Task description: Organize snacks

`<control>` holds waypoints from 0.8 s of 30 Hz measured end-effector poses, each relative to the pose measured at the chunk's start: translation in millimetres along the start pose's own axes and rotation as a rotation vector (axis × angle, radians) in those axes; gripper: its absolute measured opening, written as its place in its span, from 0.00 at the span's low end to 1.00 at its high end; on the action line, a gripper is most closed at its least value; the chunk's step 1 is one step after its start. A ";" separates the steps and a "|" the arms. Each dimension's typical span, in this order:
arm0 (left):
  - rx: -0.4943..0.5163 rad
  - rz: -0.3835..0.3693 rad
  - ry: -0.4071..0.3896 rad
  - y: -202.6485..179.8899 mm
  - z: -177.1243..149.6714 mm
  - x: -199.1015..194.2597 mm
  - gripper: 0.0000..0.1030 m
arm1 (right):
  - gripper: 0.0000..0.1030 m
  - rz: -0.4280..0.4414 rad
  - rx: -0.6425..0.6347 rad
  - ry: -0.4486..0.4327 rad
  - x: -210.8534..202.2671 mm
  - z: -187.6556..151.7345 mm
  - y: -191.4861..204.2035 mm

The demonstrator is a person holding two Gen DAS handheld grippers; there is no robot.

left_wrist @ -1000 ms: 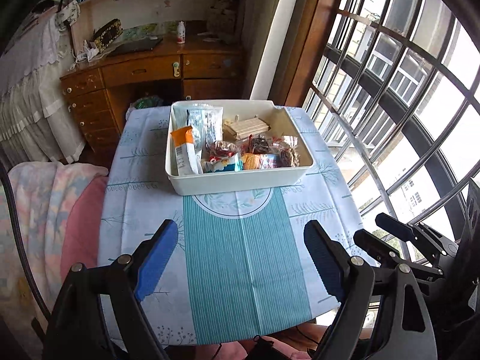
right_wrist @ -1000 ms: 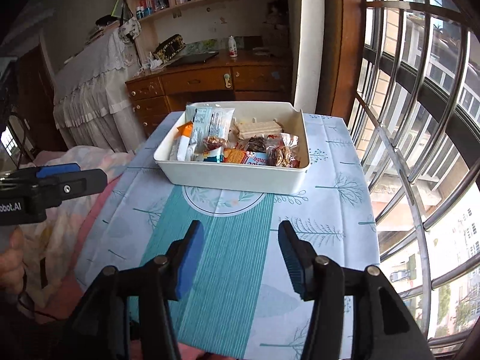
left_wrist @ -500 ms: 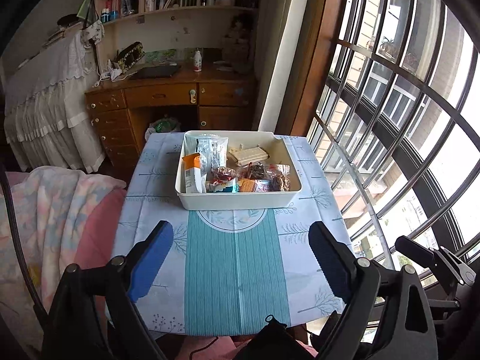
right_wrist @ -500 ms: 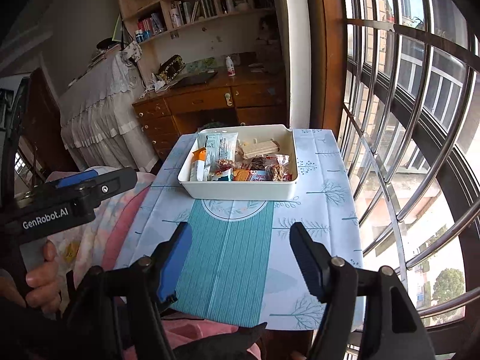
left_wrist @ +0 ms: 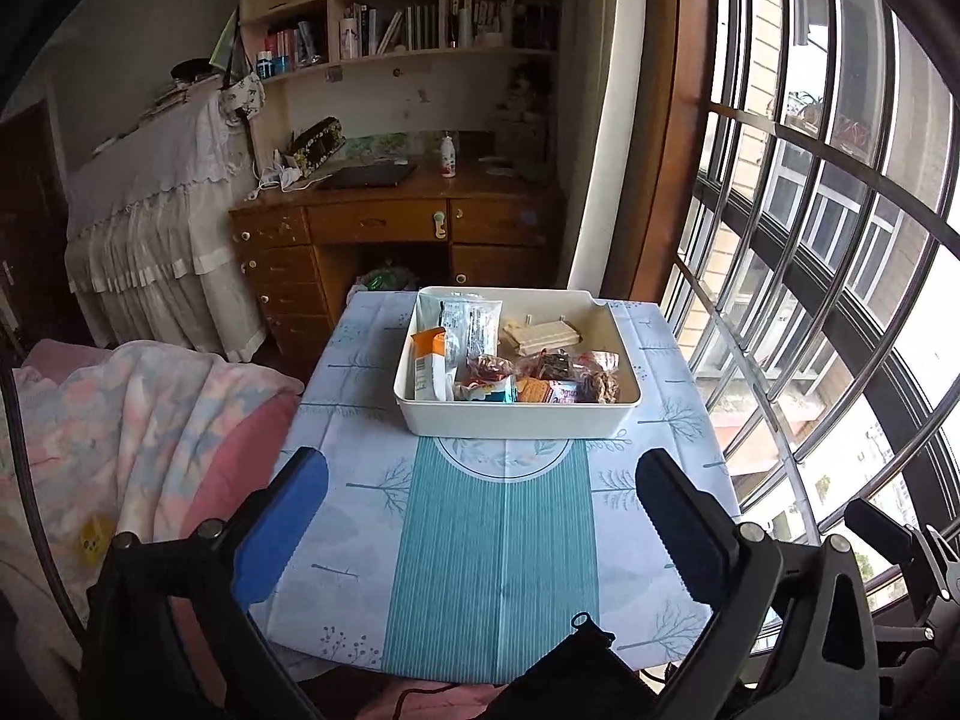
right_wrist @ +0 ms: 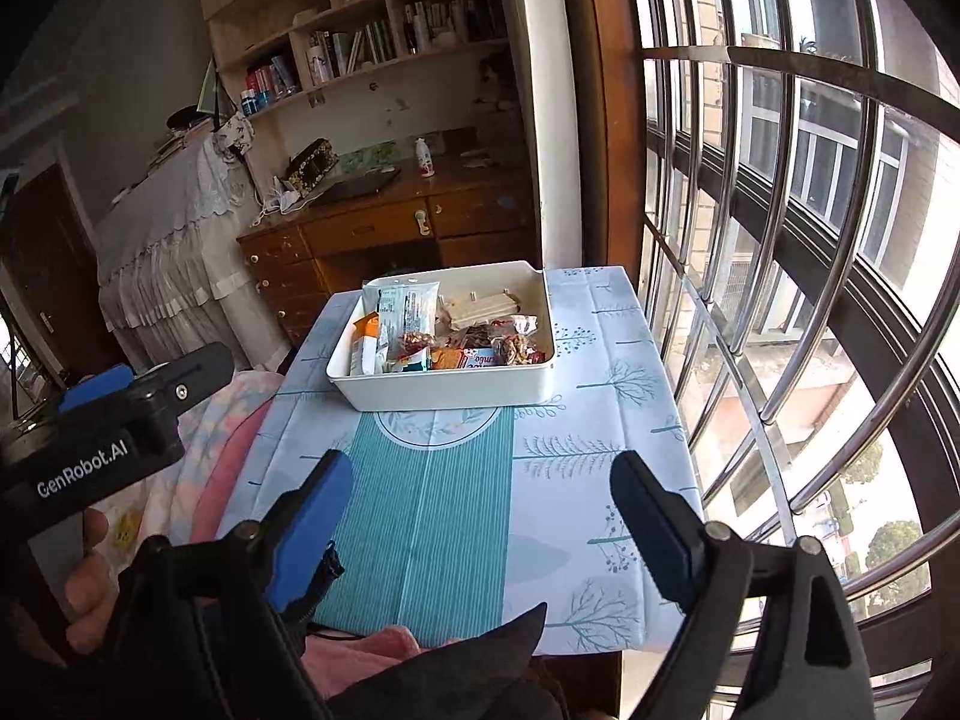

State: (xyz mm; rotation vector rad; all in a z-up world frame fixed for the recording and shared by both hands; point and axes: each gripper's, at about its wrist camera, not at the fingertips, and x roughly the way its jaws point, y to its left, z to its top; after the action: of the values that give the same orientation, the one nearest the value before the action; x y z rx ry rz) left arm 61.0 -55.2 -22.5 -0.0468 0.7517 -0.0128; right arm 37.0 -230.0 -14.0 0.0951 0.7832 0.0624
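At the bottom of each wrist view the tongs stand spread with nothing between the pads: the left gripper [left_wrist: 480,531] and the right gripper [right_wrist: 480,531] have both just been opening, and each hangs over the near end of the table [left_wrist: 648,546], well short of the bin [left_wrist: 516,414]. From the right view the left tool's black body shows at the left edge, a hand [right_wrist: 84,588] wrapped round it.

Every snack in sight already lies in the white bin, upper centre of both frames, at the far end of the teal-striped cloth. So the step looks like a pull-back, or a pause before sorting inside the bin. To do it well, I would keep the pads wide, come in from above, and take one packet at a time so neighbours are not dragged.

The bin's long axis runs left to right across the frame. At its left end the tall packet [left_wrist: 465,324] and the orange packet [left_wrist: 433,360] lean upright against the wall, long axes running away from the camera. The wafers [left_wrist: 543,333] lie flat at the back, lengthwise across.
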 end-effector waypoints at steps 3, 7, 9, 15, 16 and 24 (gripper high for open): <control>0.005 0.025 0.017 -3.1 0.0 5.4 0.99 | 0.97 0.001 -0.002 0.009 3.8 0.7 -3.3; 0.014 0.041 0.041 -5.5 -0.3 12.4 0.99 | 1.00 -0.014 0.009 0.023 9.4 2.0 -8.2; 0.023 0.044 0.056 -7.4 -0.5 16.1 0.99 | 1.00 -0.015 0.008 0.032 12.5 2.1 -8.8; 0.028 0.047 0.089 -7.9 -2.5 24.0 0.99 | 1.00 -0.016 0.005 0.063 19.2 2.4 -8.1; 0.029 0.044 0.094 -7.8 -2.6 24.7 0.99 | 1.00 -0.015 0.004 0.068 19.9 2.0 -8.1; 0.023 0.030 0.150 -4.2 -6.3 33.0 0.99 | 1.00 -0.014 0.022 0.106 24.6 2.5 -10.2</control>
State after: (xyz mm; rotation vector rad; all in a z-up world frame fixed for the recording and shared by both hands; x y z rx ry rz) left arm 80.8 -60.6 -49.4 -0.0124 0.9024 0.0039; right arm 56.4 -238.1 -30.6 0.1079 0.8907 0.0463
